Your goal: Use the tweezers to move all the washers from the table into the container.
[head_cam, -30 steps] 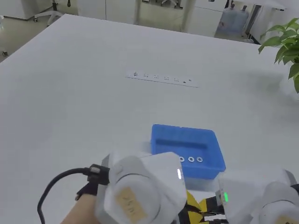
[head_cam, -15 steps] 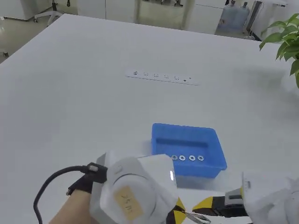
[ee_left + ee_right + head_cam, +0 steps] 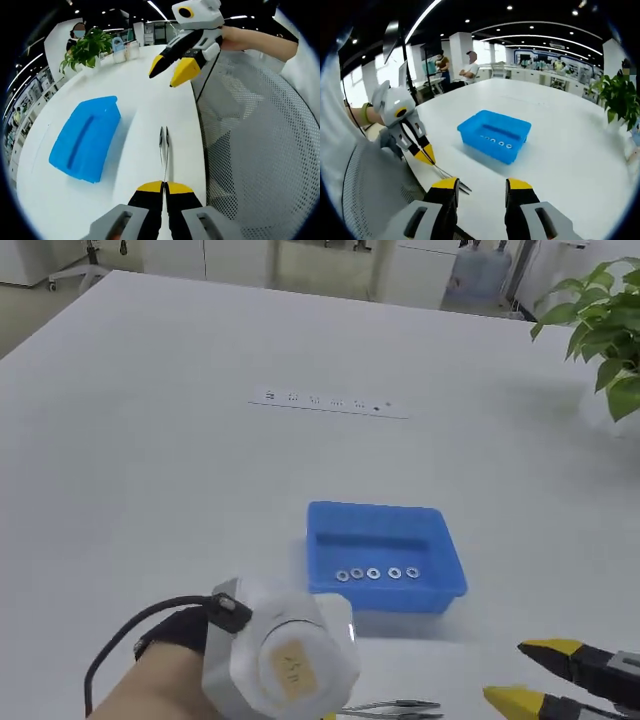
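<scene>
My left gripper [image 3: 164, 186] is shut on a pair of metal tweezers [image 3: 163, 145], which point forward just above the white table near its front edge. The tweezers [image 3: 392, 707] stick out to the right of the left gripper's white body [image 3: 285, 660]. A blue container [image 3: 385, 555] stands beyond them with several washers [image 3: 375, 573] in a row along its near wall. My right gripper [image 3: 528, 673] hangs open at the lower right, apart from the tweezers, with nothing between its yellow tips. In the right gripper view its jaws [image 3: 482, 186] stand wide, facing the container [image 3: 492, 132].
A white power strip [image 3: 325, 402] lies flat farther back on the table. A green plant [image 3: 600, 320] stands at the far right. A mesh chair [image 3: 260, 125] is by the table's near edge. People stand in the background [image 3: 455, 67].
The right gripper has drawn away to the right from the left gripper and the tweezers. The left gripper has sunk lower in the picture. The head camera has shifted too.
</scene>
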Action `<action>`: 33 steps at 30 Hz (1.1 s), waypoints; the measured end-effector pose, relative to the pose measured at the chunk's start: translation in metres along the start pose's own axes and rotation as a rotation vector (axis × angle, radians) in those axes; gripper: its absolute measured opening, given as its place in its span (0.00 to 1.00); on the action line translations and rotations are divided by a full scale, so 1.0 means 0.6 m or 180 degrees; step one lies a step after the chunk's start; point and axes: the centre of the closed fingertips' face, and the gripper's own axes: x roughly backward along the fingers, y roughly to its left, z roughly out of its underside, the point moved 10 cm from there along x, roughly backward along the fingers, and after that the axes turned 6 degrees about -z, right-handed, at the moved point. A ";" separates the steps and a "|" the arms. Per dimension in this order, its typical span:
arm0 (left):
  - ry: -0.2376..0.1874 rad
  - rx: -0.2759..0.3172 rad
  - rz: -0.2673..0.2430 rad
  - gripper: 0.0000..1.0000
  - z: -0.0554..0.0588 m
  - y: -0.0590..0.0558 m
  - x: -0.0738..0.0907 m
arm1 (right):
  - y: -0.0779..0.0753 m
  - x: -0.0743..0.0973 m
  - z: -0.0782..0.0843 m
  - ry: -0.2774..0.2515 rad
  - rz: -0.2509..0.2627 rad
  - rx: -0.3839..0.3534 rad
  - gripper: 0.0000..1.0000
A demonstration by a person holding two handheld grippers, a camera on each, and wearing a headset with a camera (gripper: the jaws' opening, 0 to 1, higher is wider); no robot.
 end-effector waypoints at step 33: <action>-0.0744 0.1056 -0.0995 0.35 0.008 0.010 0.099 | -0.007 0.011 -0.026 -0.0583 0.0173 -0.0024 0.47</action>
